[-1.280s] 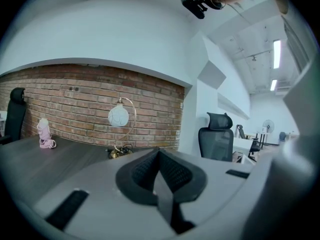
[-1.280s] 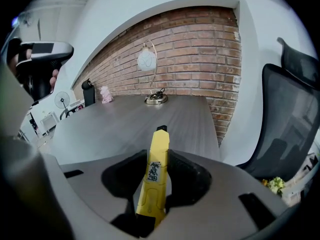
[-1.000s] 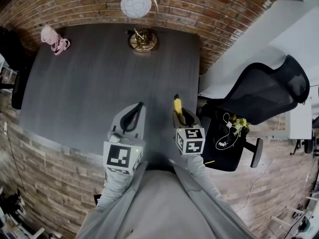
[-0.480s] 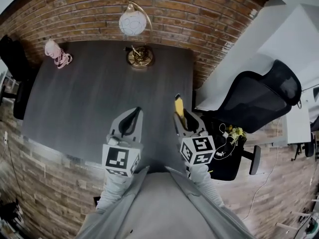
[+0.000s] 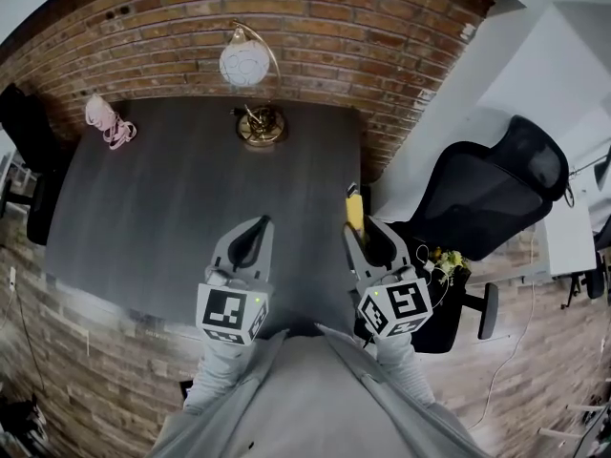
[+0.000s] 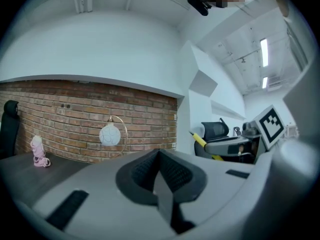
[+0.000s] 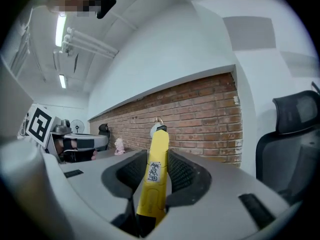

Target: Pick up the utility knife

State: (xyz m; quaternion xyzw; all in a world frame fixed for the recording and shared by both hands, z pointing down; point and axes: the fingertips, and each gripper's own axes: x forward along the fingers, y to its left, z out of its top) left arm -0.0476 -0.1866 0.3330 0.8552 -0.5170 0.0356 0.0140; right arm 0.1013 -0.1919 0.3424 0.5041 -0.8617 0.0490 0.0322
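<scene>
Nearest in, at six o'clock of the head view, grey sleeves [image 5: 305, 399] fill the bottom edge. The hands themselves are hidden under the two marker cubes [image 5: 234, 313].

Left claw [image 5: 260, 225] at seven o'clock: its own view shows the jaws clenched flat together with nothing between them.

Right claw [image 7: 156, 156] at five o'clock, and here's the prize. The yellow utility knife [image 7: 154, 179] is clamped between the ribbed pads and points away toward twelve o'clock. Its rear end sinks out of sight in the throat of the jaws. There is a small label on the body, but the print is too small to read. The tip is dark, and whether a blade is out cannot be told.

From above, the knife pokes past the jaw tips, over the right edge of the dark worktop [image 5: 172, 198].

Farther out, at twelve o'clock on the worktop, stands a lamp [image 5: 246, 65] with a white globe on a brass base. At ten o'clock, in the far left corner, sits a small pink object [image 5: 107, 120], too small to identify.

At three o'clock, off the worktop, a black office chair [image 5: 487, 198] hides part of a dark bag beneath it. Something yellow [image 5: 447, 256] lies there, unclear.

A brick wall [image 5: 315, 27] closes the back, and a dark shape at nine o'clock is cut off by the frame.
</scene>
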